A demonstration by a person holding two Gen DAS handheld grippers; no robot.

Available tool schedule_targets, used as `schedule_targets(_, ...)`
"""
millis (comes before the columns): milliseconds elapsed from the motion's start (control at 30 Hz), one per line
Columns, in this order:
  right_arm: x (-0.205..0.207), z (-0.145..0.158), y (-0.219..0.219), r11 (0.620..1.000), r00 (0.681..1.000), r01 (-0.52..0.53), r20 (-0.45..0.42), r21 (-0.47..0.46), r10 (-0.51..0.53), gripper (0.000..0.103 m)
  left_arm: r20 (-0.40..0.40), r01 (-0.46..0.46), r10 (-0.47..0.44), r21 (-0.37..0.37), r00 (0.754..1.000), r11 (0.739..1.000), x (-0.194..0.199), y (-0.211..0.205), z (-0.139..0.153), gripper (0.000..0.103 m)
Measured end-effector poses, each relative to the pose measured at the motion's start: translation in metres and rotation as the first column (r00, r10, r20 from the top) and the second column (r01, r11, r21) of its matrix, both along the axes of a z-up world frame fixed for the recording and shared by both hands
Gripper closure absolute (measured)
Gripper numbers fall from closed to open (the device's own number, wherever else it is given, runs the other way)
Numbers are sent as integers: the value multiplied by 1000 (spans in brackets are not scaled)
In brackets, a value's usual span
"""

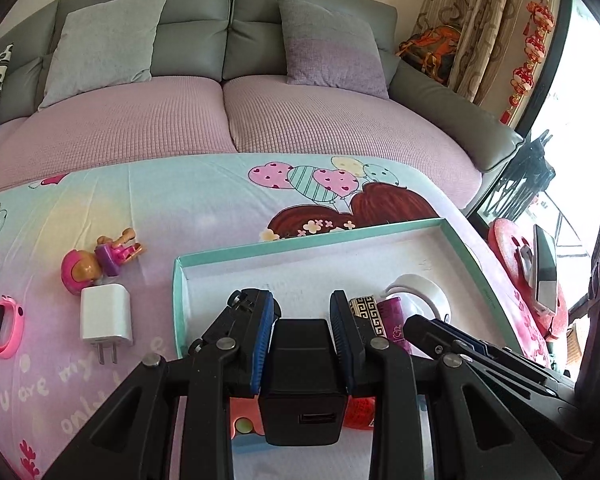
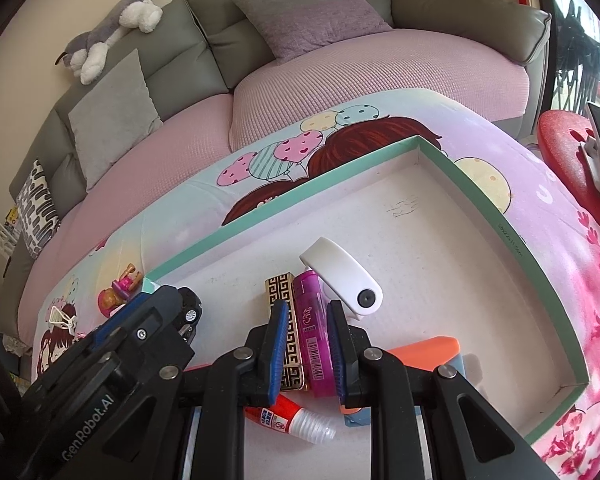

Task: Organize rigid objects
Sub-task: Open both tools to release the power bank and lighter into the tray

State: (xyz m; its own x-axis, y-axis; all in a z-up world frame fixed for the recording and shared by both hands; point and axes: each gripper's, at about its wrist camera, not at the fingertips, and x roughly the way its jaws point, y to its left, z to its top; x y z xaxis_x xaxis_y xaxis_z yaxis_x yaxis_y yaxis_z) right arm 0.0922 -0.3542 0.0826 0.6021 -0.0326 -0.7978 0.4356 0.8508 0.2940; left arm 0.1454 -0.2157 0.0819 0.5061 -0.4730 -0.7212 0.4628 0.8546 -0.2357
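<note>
Over the box (image 2: 440, 160): two hand-held grippers
Left hand-held gripper (image 1: 302, 334): clamps one black charger (image 1: 302, 380)
Right hand-held gripper (image 2: 308, 344): nearly closed around one purple lighter (image 2: 314, 336)
Outside on bench: one white charger (image 1: 106, 316)

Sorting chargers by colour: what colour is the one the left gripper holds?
Black charger, clearest in the left wrist view.

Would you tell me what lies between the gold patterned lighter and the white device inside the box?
A purple lighter lies between them, held in the right gripper; the right wrist view shows it.
</note>
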Motion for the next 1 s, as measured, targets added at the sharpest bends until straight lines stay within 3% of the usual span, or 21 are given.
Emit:
schedule_targets(400,-1,4,0,1000,1000,-7,13,0,7,81,-1,-6,6,-31,1000,1000,0,9,6,70)
schedule_targets(467,-2,4,0,1000,1000,-7,14,4,7,81,2,-21,21,-29,1000,999,1,14,8,62)
schedule_targets(633,-2,4,-2,1000,1000,-8,19,14,8,82,14,-89,89,-21,996,996,5,34,12,53)
schedule_targets(733,-1,5,-1,1000,1000,-16,22,18,16,82,14,-150,150,-4,989,989,9,50,11,39)
schedule_targets(900,1,6,3,999,999,-31,23,15,31,82,2,-269,269,47,963,962,17,77,4,32)
schedule_targets(1000,3,7,9,999,999,-39,21,6,39,82,7,-340,341,84,940,937,21,91,-1,17)
